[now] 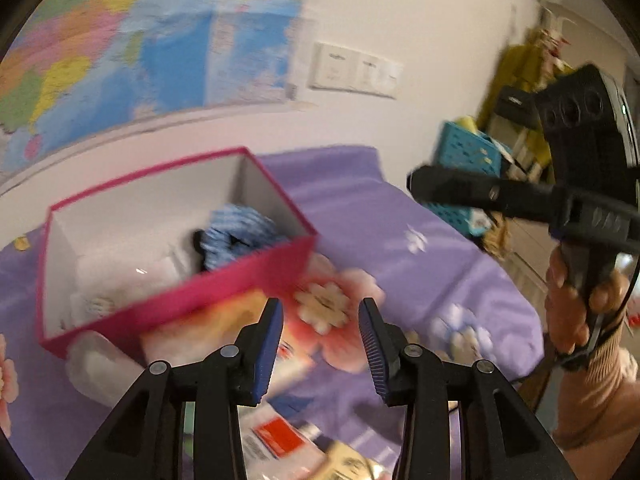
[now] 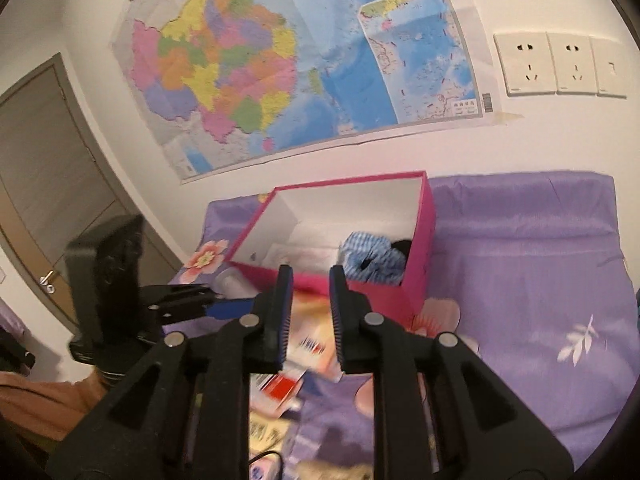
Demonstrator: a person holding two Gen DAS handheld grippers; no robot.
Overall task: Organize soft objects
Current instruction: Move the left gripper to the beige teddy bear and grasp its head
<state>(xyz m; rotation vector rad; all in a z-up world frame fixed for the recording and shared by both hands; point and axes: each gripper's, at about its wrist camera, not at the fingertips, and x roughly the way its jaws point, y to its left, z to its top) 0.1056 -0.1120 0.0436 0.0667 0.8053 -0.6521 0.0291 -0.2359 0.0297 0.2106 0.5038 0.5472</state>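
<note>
Both the left gripper [image 1: 321,332] and right gripper [image 2: 307,312] hover part-open and empty near the pink box [image 2: 416,292], which sits on the purple bedspread [image 2: 520,264] holding a blue-striped cloth [image 2: 372,258].

The left tongs [image 1: 321,334] fill the bottom of the left wrist view, jaws parted with nothing between the blue pads [image 1: 267,350], pointing downward. The right tongs [image 2: 308,316] sit at the bottom centre of the right wrist view, jaws a narrow gap apart and empty. In the left wrist view the right hand [image 1: 576,304] grips its handle at the right edge, a beige sleeve [image 1: 596,392] below it.
</note>
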